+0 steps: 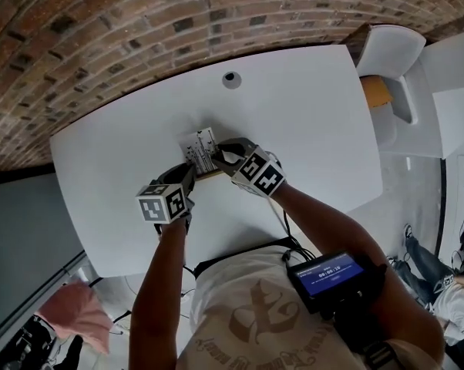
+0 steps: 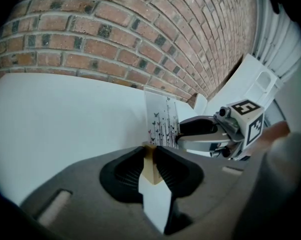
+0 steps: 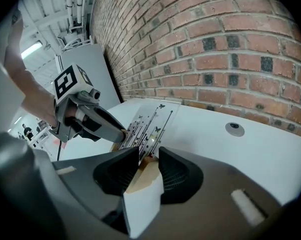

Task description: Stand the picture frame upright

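A picture frame (image 1: 201,151), its pale face printed with black stems and small butterflies above a tan wooden edge, is held near the middle of a white table (image 1: 317,129). That edge is clamped by the jaws of both the left gripper (image 1: 192,173) and the right gripper (image 1: 221,159). Beyond, a round grey port (image 1: 231,79) is set in the tabletop, backed by a brick wall (image 1: 139,21).

One picture frame (image 1: 199,150), one white table (image 1: 301,122) — and two grippers: left gripper (image 1: 191,173), right gripper (image 1: 221,157).
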